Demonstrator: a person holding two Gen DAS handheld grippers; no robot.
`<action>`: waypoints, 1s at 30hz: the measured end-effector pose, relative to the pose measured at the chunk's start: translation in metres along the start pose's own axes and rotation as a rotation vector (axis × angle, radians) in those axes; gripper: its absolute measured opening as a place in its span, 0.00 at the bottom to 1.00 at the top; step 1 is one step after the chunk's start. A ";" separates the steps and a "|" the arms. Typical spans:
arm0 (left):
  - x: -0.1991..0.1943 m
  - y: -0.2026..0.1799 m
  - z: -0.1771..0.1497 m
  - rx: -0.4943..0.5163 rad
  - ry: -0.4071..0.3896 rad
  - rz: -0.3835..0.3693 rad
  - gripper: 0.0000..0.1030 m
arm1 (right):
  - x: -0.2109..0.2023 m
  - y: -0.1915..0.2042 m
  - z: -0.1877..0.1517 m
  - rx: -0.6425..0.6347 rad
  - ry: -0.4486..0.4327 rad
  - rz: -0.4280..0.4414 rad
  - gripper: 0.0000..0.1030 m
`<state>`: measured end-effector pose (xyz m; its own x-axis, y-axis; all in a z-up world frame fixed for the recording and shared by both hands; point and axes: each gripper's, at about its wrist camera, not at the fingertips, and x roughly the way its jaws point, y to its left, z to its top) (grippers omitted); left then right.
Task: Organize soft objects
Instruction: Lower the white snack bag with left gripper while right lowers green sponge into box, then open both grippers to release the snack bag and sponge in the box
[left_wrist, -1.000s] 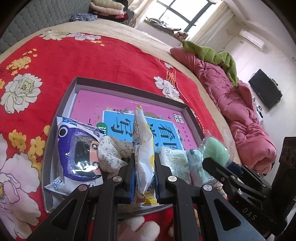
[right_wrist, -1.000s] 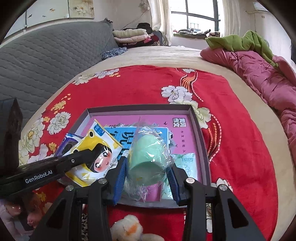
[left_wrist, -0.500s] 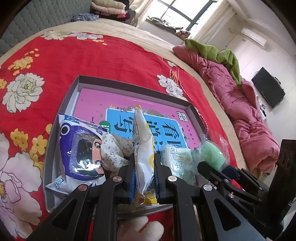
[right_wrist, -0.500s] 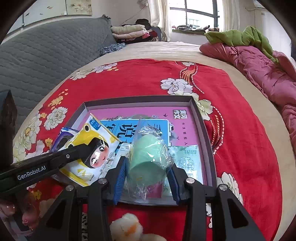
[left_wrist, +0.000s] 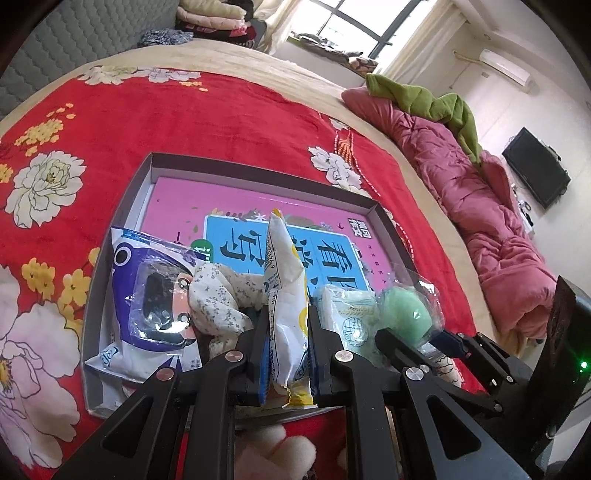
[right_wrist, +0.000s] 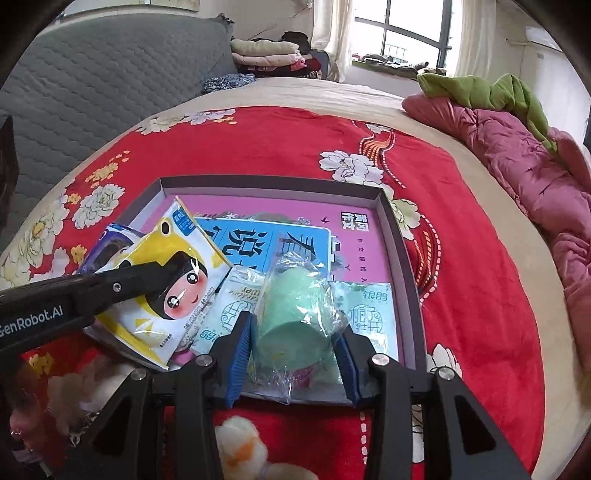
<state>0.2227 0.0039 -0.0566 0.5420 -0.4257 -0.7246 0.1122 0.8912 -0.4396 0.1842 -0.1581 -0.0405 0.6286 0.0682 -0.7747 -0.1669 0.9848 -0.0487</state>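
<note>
Left gripper (left_wrist: 286, 343): fingers closed on a yellow-and-white packet (left_wrist: 286, 295), held edge-on and upright, its long axis running away from the camera and up; its printed face with a cartoon child shows in the right wrist view (right_wrist: 166, 291). Right gripper (right_wrist: 295, 341): blue-padded fingers (right_wrist: 240, 347) closed on a mint-green sponge in clear wrap (right_wrist: 295, 314), its flat end toward the camera, its body tilted back over the tray. Tray (right_wrist: 400, 258): shallow, grey-walled, lined with a pink and blue printed sheet (left_wrist: 325, 254); both held items hang over its near edge. In the tray: a blue-and-white packet (left_wrist: 147, 306) at the left; a flowered cloth toy (left_wrist: 218, 299) just beside it, touching the yellow packet; two pale green tissue packs (right_wrist: 369, 314), one either side of the sponge. Surface: a red flowered blanket (left_wrist: 184, 122) on a bed. Near edge, outside the tray: a white and orange plush toy (right_wrist: 240, 443). Room: grey quilted headboard (right_wrist: 92, 92), folded clothes (right_wrist: 269, 53), window (right_wrist: 402, 33), pink quilt (left_wrist: 480, 206) with a green blanket (left_wrist: 428, 103) on it, wall television (left_wrist: 535, 171).
</note>
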 end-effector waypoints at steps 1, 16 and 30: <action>0.000 0.000 0.000 0.000 -0.002 0.001 0.15 | 0.000 0.000 0.000 -0.002 -0.003 -0.003 0.42; 0.003 0.004 0.000 -0.001 -0.001 0.015 0.16 | -0.006 -0.005 0.002 0.009 -0.012 -0.018 0.56; 0.002 0.011 0.001 -0.018 0.003 0.065 0.24 | -0.021 -0.008 0.008 0.008 -0.052 -0.042 0.60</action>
<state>0.2261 0.0129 -0.0622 0.5454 -0.3676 -0.7532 0.0622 0.9140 -0.4010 0.1785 -0.1664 -0.0186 0.6739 0.0344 -0.7380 -0.1333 0.9882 -0.0757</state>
